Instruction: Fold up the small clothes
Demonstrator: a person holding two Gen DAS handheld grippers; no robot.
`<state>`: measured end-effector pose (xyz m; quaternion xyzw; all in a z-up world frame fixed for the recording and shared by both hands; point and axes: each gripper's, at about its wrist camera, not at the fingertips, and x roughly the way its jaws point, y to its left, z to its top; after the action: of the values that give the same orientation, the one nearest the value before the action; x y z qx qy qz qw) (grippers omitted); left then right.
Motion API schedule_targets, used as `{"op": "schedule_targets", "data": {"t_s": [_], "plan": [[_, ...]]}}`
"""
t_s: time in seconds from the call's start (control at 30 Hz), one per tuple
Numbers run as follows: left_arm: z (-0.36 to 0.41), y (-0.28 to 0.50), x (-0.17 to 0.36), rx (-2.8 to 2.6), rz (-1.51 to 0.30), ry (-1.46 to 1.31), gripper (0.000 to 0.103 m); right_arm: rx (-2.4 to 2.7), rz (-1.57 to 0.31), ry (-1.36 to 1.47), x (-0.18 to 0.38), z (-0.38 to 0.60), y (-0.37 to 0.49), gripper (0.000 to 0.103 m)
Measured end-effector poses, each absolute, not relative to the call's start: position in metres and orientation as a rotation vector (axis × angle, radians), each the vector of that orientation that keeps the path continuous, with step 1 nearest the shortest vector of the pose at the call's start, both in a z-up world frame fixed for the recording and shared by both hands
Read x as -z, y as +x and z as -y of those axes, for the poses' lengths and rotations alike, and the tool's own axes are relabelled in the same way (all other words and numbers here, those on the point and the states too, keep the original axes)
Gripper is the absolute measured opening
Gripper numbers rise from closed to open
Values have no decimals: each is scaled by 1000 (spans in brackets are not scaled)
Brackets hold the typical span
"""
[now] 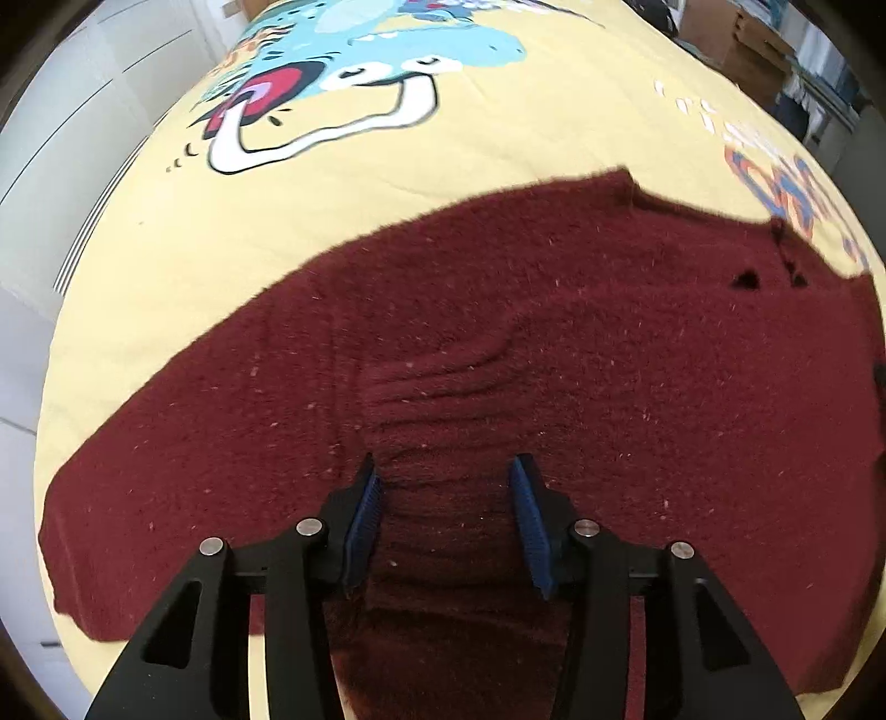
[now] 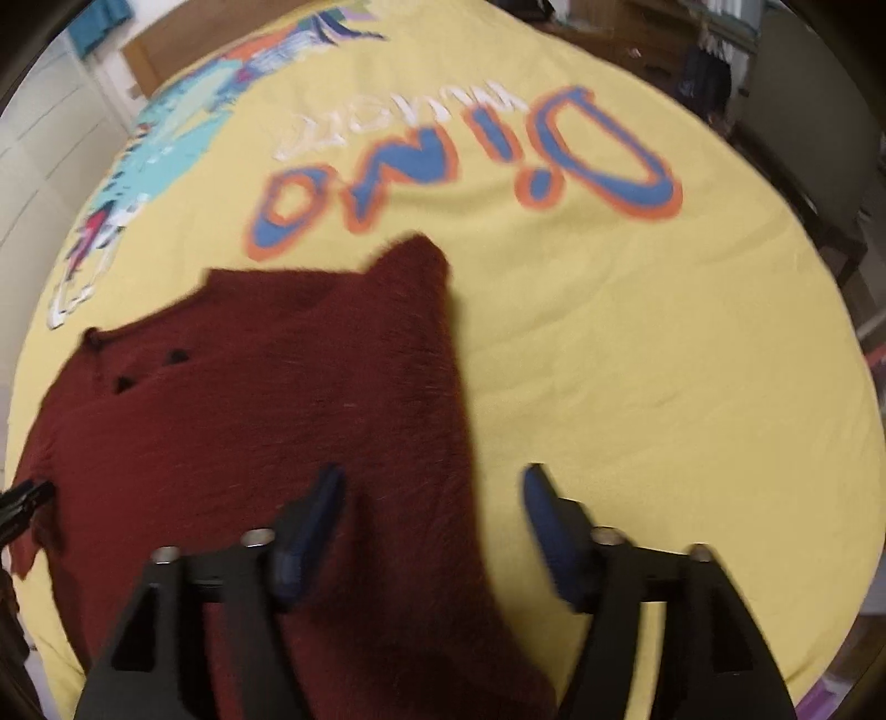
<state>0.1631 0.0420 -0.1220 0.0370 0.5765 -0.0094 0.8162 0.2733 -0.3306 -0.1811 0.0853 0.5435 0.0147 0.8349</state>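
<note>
A dark red fuzzy sweater (image 1: 498,343) lies spread on a yellow bed cover (image 1: 343,183). It also shows in the right wrist view (image 2: 266,387), with two small dark holes near its far left. My left gripper (image 1: 446,471) is open, its blue pads (image 1: 362,509) on either side of a ribbed, bunched strip of the sweater. My right gripper (image 2: 434,482) is open and straddles the sweater's right edge, one pad over the fabric, the other over bare cover. The right view is blurred.
The yellow cover (image 2: 637,360) carries a blue cartoon dinosaur (image 1: 387,44) and blue-orange "Dino" lettering (image 2: 470,171). White cupboards (image 1: 83,138) stand left of the bed. Cardboard boxes (image 1: 742,39) and clutter sit at the far right. A dark chair (image 2: 803,138) stands at the right.
</note>
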Motion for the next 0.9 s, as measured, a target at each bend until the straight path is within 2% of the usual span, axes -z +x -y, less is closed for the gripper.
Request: {"op": "schedule_targets", "data": {"t_s": [0.03, 0.07, 0.1, 0.13, 0.17, 0.2, 0.23, 0.47, 0.7, 0.8, 0.9], "plan": [[-44, 162, 117, 17, -1218, 66, 63, -36, -1140, 160, 175, 327, 270, 82], [-45, 160, 113, 17, -1207, 56, 72, -37, -1130, 130, 168, 324, 264, 83], [-44, 159, 108, 16, -1192, 44, 87, -40, -1116, 101, 162, 318, 260, 84], [-42, 158, 104, 16, -1182, 40, 97, -47, -1101, 78, 158, 311, 258, 88], [-40, 158, 97, 15, -1167, 39, 101, -57, -1088, 57, 154, 303, 256, 91], [-37, 157, 90, 15, -1136, 39, 102, -69, -1078, 42, 151, 296, 252, 100], [-33, 155, 83, 19, -1108, 43, 102, -87, -1064, 28, 147, 286, 249, 103], [1, 155, 70, 98, -1058, -2, 102, -184, -1016, -16, 148, 217, 245, 103], [29, 146, 114, 100, -1115, 29, 102, -202, -1053, -90, 194, 170, 239, 103], [27, 147, 139, 87, -1168, 52, 102, -163, -1099, -96, 223, 178, 246, 103], [11, 144, 150, 67, -1173, 40, 102, -156, -1071, -51, 228, 199, 247, 103]]}}
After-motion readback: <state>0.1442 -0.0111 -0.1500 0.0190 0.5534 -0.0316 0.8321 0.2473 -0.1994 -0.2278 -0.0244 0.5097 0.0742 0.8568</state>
